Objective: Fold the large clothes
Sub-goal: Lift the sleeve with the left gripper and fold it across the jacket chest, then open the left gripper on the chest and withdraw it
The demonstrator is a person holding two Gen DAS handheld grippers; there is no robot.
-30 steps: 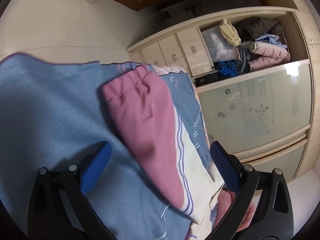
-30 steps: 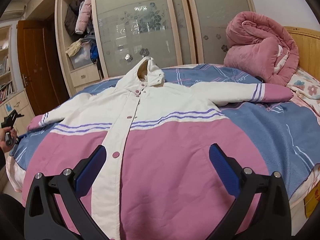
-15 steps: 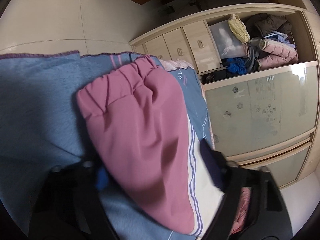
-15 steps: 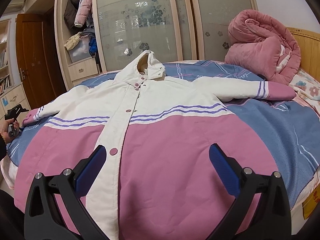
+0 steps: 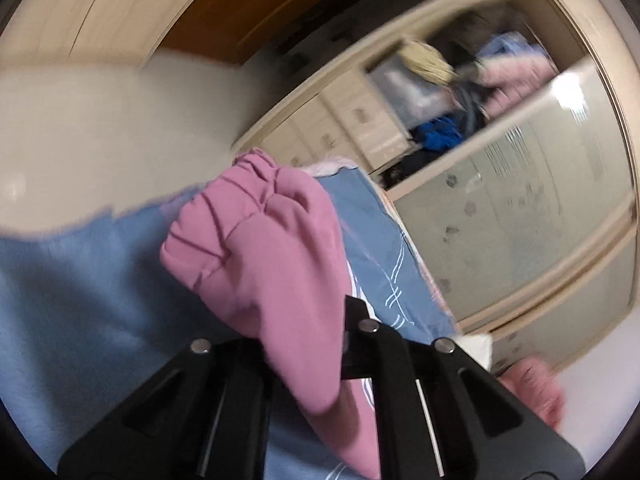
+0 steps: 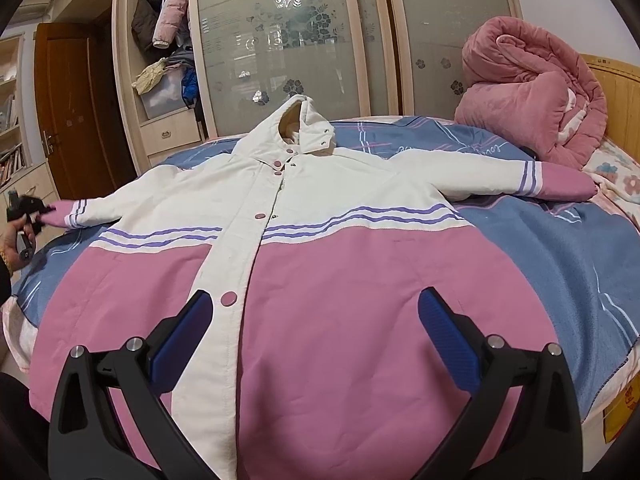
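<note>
Bedroom setup, with a blue bedspread (image 6: pixel 560 264) on the bed and a wardrobe (image 6: pixel 280 40) with frosted doors behind it. Pink-and-white coat (image 6: pixel 320 240) is laid out flat on its back across the bed, buttoned up, hood up top, both sleeves stretched straight out to the sides.

So progress-wise: basically nothing folded yet. Body is still fully spread, and the far sleeve (image 6: pixel 560 184) is just lying there next to the rolled pink quilt (image 6: pixel 532 92).

Left gripper (image 5: pixel 304 344) is where the action is: its jaws have just been closing and now they're pinched together on the pink cuff (image 5: pixel 260 248) of the near sleeve, fabric bunched up between them. From the right wrist view you can see it way off at the bed's edge, holding that cuff a bit off the bedspread.

Right gripper (image 6: pixel 312 336) hovers over the coat's hem with its fingers spread wide, nothing in them.

My guess: first sleeve fold is just starting. Still left are both sleeves in, then the body folded up.
</note>
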